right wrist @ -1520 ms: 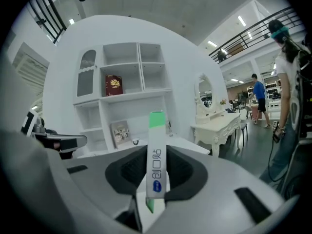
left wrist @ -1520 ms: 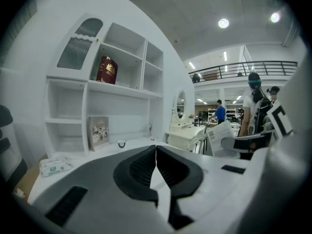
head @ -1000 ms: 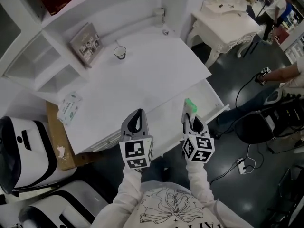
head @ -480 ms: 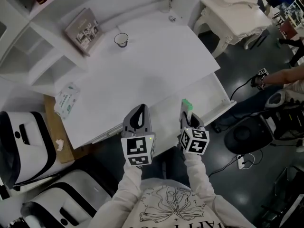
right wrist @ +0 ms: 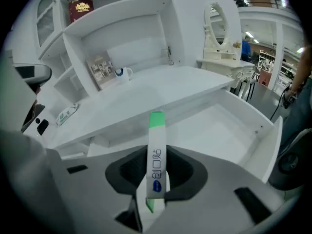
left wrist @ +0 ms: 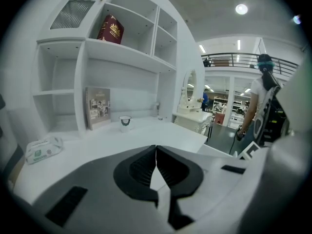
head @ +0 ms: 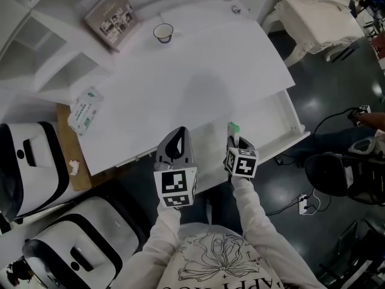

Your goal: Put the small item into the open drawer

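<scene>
My right gripper point(head: 233, 136) point(right wrist: 157, 179) is shut on a slim white pack with green ends point(right wrist: 156, 159) point(head: 233, 129), which sticks out forward between its jaws. It hangs above the near edge of the open white drawer point(head: 283, 116) point(right wrist: 219, 130) that is pulled out from under the desk. The drawer's inside looks bare. My left gripper point(head: 175, 143) point(left wrist: 156, 167) is shut with nothing in it, held beside the right one at the desk's front edge.
On the white desk top point(head: 198, 65) stand a small cup point(head: 162, 32) point(left wrist: 125, 121), a picture card point(head: 110, 18) and a packet of wipes point(head: 84, 108). Shelves point(left wrist: 122, 48) rise behind the desk. A white dressing table point(head: 325, 17) stands at the right, white cases point(head: 36, 167) at the left.
The view has shifted, so the desk and drawer sit further right and up. Both grippers keep their places side by side, and the right one still holds the pack.
</scene>
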Demonstrator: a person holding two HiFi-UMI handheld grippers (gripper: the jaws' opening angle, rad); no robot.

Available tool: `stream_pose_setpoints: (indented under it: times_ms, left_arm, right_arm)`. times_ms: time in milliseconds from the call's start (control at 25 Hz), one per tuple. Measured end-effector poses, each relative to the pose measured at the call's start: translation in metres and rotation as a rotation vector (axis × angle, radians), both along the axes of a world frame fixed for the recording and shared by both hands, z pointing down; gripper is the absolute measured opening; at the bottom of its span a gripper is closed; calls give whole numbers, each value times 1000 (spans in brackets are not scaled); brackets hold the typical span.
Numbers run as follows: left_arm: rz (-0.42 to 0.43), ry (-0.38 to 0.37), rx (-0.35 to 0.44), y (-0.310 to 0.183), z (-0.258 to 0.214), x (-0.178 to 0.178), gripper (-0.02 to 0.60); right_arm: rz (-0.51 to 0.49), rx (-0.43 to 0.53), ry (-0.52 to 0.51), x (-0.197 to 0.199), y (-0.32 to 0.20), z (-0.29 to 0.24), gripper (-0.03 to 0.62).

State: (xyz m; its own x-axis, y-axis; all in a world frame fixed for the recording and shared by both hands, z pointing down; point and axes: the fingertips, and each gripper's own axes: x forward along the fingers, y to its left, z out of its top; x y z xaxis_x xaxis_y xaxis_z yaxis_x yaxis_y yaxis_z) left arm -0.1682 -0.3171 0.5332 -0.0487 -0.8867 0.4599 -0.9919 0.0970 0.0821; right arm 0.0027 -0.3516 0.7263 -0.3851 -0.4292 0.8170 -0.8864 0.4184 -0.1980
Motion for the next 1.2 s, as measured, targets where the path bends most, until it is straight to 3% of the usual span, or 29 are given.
stream_pose_setpoints:
  times_ms: [520, 680, 960, 1200]
  left_arm:
    - [-88, -1, -47, 16, 21, -19, 5]
    - [-114, -3, -55, 25, 21, -27, 5]
    - [-136, -9, -35, 35, 13, -35, 6]
    - [-129, -20, 4, 36, -8, -30, 5]
  right_arm:
    - [-100, -152, 149, -7, -3, 63, 91]
    - [-110, -173, 148, -13, 2, 66, 92]
    - [-99, -149, 111, -18, 2, 55, 121]
    - [-49, -57, 28, -12, -6, 8, 123]
